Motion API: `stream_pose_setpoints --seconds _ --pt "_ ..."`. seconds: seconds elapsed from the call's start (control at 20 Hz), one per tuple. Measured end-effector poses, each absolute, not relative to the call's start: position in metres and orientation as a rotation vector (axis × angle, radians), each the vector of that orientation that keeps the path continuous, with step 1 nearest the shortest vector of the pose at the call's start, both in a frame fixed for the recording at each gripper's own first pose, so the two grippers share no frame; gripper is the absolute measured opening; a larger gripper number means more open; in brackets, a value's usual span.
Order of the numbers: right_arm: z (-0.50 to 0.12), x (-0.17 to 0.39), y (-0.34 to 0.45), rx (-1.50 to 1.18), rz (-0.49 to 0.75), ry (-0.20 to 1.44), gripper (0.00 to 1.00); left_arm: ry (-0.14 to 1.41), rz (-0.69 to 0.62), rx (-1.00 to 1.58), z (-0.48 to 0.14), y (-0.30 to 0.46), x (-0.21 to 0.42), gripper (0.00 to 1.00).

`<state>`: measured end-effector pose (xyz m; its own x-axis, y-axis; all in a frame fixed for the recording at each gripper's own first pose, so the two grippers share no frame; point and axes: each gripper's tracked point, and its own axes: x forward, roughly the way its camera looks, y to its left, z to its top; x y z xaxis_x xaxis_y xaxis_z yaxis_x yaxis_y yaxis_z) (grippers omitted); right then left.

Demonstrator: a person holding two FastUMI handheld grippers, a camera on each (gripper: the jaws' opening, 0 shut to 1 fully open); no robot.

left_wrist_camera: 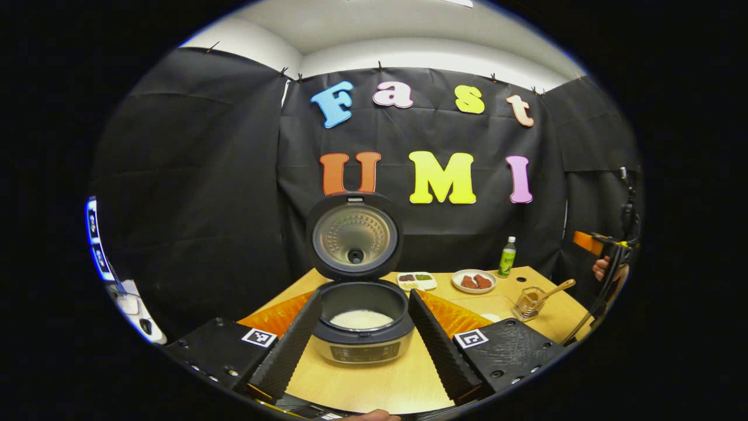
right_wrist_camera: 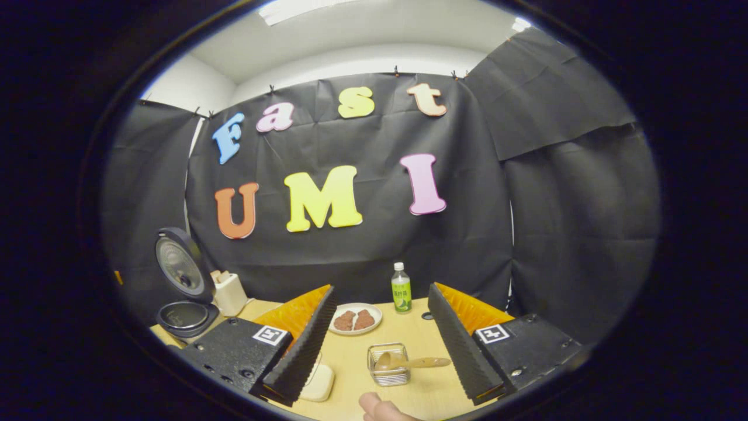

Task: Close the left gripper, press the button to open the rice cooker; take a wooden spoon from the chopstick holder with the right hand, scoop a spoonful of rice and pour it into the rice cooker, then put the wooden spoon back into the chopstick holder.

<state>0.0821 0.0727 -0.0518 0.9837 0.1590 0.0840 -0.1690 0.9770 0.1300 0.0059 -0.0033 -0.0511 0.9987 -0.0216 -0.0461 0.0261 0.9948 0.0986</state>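
Left gripper view: the cooker [left_wrist_camera: 357, 327] stands lid up with rice inside, the left hand-held gripper [left_wrist_camera: 362, 333] spread around it. Right gripper view: the spoon [right_wrist_camera: 409, 362] rests in the holder [right_wrist_camera: 388, 365] right of the cooker [right_wrist_camera: 186, 316], the right hand-held gripper [right_wrist_camera: 380, 345] spread, empty; task appears complete.

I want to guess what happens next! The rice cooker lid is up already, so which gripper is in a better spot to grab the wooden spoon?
The right gripper. It is open, with the wooden spoon in the chopstick holder between its fingers. The left gripper faces the rice cooker.
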Motion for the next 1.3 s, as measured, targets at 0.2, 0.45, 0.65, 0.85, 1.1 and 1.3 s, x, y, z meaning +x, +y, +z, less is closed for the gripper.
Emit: stream_pose_setpoints --seconds 0.2,0.45,0.65,0.85,1.1,1.3 --pt "-0.047 0.034 0.060 0.146 0.152 -0.112 1.00 0.044 -0.031 0.111 -0.021 -0.004 0.026 0.95" --pt "-0.044 -0.007 0.056 0.123 0.157 -0.106 0.92 -0.012 -0.051 0.053 0.029 0.003 0.069 0.95" --pt "-0.051 -0.024 0.060 0.090 0.159 -0.084 1.00 -0.019 -0.087 0.050 0.051 -0.003 0.113 0.96" --pt "-0.067 -0.030 0.071 0.065 0.211 -0.094 1.00 0.004 -0.112 0.003 0.056 -0.008 0.162 0.96" --pt "-0.088 -0.014 0.071 0.047 0.221 -0.089 1.00 -0.070 -0.079 0.023 0.071 0.001 0.226 0.94" --pt "-0.115 0.005 0.060 0.051 0.196 -0.020 1.00 -0.105 -0.058 0.007 0.070 0.014 0.276 0.95"
